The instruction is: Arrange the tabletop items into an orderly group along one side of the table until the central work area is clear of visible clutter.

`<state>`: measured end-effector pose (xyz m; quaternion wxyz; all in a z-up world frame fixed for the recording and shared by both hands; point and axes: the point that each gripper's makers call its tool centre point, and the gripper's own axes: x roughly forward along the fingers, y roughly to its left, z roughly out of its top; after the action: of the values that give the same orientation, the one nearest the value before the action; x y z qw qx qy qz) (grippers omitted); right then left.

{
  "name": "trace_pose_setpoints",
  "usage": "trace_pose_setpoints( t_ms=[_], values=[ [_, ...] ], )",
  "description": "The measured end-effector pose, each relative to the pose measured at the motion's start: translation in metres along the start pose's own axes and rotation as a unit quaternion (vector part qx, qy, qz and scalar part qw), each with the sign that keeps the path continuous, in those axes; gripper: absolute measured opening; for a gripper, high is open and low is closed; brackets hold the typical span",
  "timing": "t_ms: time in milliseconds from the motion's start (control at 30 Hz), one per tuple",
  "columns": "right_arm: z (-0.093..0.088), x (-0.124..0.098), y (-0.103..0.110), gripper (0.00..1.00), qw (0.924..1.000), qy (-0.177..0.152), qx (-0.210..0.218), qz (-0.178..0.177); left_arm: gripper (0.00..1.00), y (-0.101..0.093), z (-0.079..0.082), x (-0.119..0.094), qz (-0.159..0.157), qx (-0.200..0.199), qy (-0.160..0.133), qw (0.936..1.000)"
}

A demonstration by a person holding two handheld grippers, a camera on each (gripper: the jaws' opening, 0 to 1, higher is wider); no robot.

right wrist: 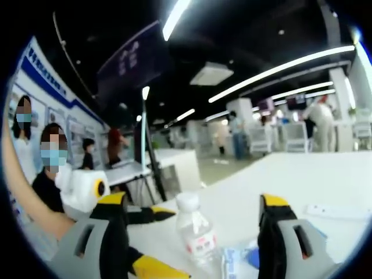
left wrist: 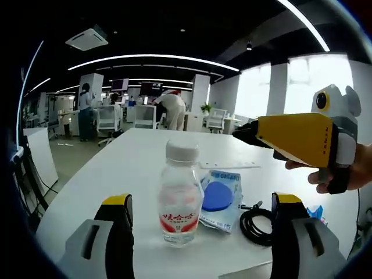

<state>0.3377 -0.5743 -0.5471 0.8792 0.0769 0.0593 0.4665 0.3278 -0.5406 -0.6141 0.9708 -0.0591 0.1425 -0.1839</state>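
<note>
Left gripper view: a small clear plastic bottle with a white screw cap (left wrist: pixel 181 195) is shown standing upright at lower centre of the frame, on the white tabletop (left wrist: pixel 128 163), between the two yellow-tipped jaws of the left gripper (left wrist: pixel 200 218). The jaws are spread wide, and neither is seen to touch the bottle. Just right of the bottle lies a flat clear packet with a blue round insert (left wrist: pixel 221 199), and at lower right a coiled black cable (left wrist: pixel 256 225) is seen beside it. The right gripper (left wrist: pixel 247 133), yellow and black, is held in a hand (left wrist: pixel 343 171) at the right edge, above the table; whether its tips are parted cannot be told here.

Right gripper view: the same bottle (right wrist: pixel 196 235) appears at lower centre, between jaws that stand wide apart with nothing held.

Handling, by judgement: the bottle appears empty or nearly so, hence light and easily tipped. Its thin wall is likely to yield under pressure and to be slippery. A hold across the labelled mid-body, or just under the cap where the wall is stiffer, is suggested. The packet is probably limp and thin, best pinched at an edge. The cable is flexible and may uncoil.

Writing: a red band on the bottle carries white characters, too small to be read. The packet's printing is illegible.
</note>
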Motion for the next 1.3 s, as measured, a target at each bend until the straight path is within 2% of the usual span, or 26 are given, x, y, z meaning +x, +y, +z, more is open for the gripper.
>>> trace_pose_setpoints(
  t_ms=[467,900,1067,1300],
  values=[
    [-0.009,-0.030,0.004,0.93,0.9998,0.014,0.006,-0.013,1.00,-0.011,0.002,-0.014,-0.019,0.016,0.016,0.9996],
    [-0.051,-0.082,0.003,0.95,0.9960,0.073,0.037,-0.036,1.00,-0.015,-0.001,-0.025,-0.035,0.017,0.035,0.9986],
    [-0.059,-0.094,0.002,0.95,0.9949,0.080,0.044,-0.044,1.00,-0.017,-0.005,-0.028,-0.038,0.017,0.045,0.9981],
    [-0.062,-0.105,0.002,0.95,0.9940,0.086,0.049,-0.048,1.00,-0.022,-0.004,-0.030,-0.043,0.018,0.042,0.9980]
  ],
)
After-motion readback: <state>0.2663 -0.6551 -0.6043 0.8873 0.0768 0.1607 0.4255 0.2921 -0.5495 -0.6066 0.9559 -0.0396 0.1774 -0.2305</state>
